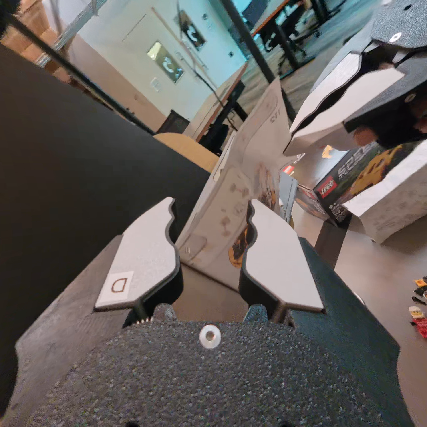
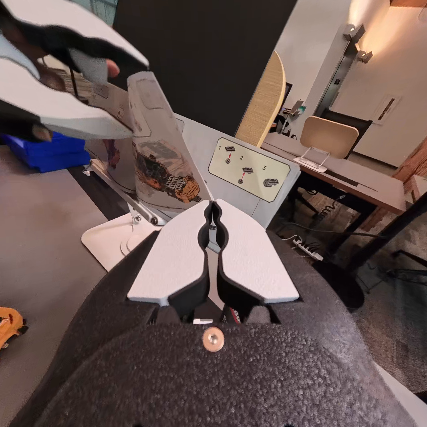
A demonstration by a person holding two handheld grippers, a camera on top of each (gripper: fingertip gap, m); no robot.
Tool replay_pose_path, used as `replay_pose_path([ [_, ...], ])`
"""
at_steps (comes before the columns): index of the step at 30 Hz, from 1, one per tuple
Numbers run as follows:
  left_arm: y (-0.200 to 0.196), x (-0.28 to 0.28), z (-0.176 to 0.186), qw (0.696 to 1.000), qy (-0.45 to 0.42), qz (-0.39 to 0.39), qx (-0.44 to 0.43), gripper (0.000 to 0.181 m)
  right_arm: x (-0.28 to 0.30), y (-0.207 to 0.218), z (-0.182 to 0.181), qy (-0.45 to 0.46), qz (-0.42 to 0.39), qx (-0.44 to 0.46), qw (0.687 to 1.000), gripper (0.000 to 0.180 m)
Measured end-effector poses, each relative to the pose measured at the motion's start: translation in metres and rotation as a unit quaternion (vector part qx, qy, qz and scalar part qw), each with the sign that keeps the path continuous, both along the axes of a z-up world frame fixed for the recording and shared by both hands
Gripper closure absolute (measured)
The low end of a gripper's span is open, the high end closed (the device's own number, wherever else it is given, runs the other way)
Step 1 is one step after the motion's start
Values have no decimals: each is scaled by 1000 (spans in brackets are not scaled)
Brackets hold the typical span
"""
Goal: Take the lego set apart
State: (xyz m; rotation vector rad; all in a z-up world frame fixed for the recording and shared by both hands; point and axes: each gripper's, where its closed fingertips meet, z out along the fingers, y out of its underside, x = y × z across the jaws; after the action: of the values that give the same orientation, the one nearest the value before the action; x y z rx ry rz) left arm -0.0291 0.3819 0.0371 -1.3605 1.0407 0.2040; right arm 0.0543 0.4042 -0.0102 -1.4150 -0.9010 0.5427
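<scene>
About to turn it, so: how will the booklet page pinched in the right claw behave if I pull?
Probably floppy: the booklet page curls above the right claw. Likely light, and thin enough to tear if yanked. The white stand under the booklet might shift with a hard pull.

Even indoor light, moderately bright. Warm glow came from two wall-mounted spotlights [image 2: 357, 41], upper right of right wrist view. Left wrist view carried cool teal cast on far pale wall [image 1: 129, 57], whole frame motion-smeared, tilted. Fisheye bending strong at edges. Blurred white-padded gripper [image 2: 108, 97] upper left, possibly moving.
</scene>
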Motion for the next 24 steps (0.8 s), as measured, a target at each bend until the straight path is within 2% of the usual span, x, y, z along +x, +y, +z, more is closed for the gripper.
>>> replay_pose_path([
  [3, 6, 7, -12, 997, 46, -25, -57, 130, -3, -3, -1, -5, 0, 9, 1000, 180],
  [6, 10, 4, -13, 997, 48, -25, -56, 167, -4, -4, -1, 0, 4, 0, 1000, 180],
  [9, 10, 2, -10, 997, 16, -26, -66, 178, 0, -2, -4, 20, -14, -30, 999, 177],
  [11, 13, -3, -7, 998, 13, -11, -55, 179, 8, -1, -9, 50, -40, -57, 996, 159],
  [14, 13, -5, -6, 999, -3, -7, -53, 179, 5, -11, -33, 121, -34, -145, 981, 154],
  [17, 14, -3, -6, 999, -7, -5, -48, 179, -19, -7, -60, 125, -46, -193, 972, 149],
  [19, 15, -1, -6, 999, -9, -3, -49, 179, -37, 3, -64, 142, -60, -219, 963, 145],
  [20, 15, 0, -7, 999, -8, -4, -50, 179, -44, 10, -64, 151, -66, -234, 958, 146],
  [22, 16, 3, -8, 999, -7, -2, -52, 179, -48, 21, -66, 162, -94, -243, 952, 166],
  [24, 17, 7, -9, 998, -7, -8, -57, 179, -46, 22, -67, 187, -105, -254, 943, 169],
])
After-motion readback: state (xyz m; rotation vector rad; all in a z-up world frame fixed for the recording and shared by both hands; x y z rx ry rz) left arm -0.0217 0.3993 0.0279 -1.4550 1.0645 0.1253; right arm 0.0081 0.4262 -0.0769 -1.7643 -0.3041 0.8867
